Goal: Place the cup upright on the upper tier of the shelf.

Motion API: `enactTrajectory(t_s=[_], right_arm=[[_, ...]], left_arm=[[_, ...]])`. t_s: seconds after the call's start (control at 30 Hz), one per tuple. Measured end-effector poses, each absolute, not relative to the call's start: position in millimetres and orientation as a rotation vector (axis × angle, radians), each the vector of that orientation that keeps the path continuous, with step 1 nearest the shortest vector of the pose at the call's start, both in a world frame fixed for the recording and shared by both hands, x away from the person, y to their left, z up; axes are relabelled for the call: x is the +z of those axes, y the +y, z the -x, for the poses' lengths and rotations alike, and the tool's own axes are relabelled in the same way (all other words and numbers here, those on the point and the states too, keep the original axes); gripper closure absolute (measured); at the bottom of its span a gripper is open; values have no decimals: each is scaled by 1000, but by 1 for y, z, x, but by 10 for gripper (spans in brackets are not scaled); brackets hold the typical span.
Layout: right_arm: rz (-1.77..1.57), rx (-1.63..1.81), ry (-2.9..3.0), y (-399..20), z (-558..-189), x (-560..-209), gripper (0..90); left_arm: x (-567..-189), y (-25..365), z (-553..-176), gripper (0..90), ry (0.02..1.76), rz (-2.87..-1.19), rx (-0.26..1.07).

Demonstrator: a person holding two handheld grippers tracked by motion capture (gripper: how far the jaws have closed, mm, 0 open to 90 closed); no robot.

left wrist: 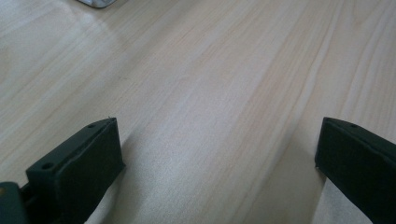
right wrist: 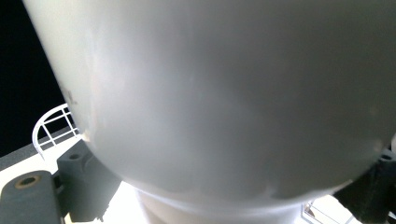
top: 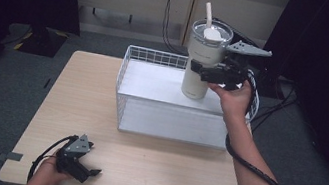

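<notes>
Left gripper [top: 88,171] sitting near the table [top: 155,167] edge with jaws spread wide, right gripper [top: 206,72] clamping the cream tumbler [top: 202,58], holding it upright over the wire basket [top: 148,115]

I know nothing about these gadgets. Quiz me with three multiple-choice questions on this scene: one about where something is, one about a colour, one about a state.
1. Where is the tumbler?
A. over the wire basket
B. on the floor
C. beside the left gripper

2. What colour is the basket?
A. red
B. white
C. green

3. How do the left gripper's jaws stand?
A. clamped on a cup
B. shut on nothing
C. wide apart over the table

Answers:
1. A: the high view shows the right gripper holding it by the body at the basket's far right corner.
2. B: its wires and liner are white.
3. C: the left gripper view shows bare wood between them.
</notes>
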State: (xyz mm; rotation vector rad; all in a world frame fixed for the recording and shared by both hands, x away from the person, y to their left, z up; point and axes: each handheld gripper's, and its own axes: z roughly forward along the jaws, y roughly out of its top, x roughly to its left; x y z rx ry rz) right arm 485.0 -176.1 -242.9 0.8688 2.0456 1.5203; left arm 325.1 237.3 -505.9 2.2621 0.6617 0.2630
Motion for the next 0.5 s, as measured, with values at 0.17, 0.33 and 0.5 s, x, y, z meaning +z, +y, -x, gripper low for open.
enactTrajectory(t_s=[0.17,0.33,0.5], right_arm=[[-871,1525,2041,-178,-483,-244,90],[-868,1525,2038,-180,-481,-245,89],[-866,1531,2029,-180,-481,-246,89]], left_arm=[[-506,237,-325,1,662,-2262,263],[-506,237,-325,1,662,-2262,263],[-506,237,-325,1,661,-2261,263]])
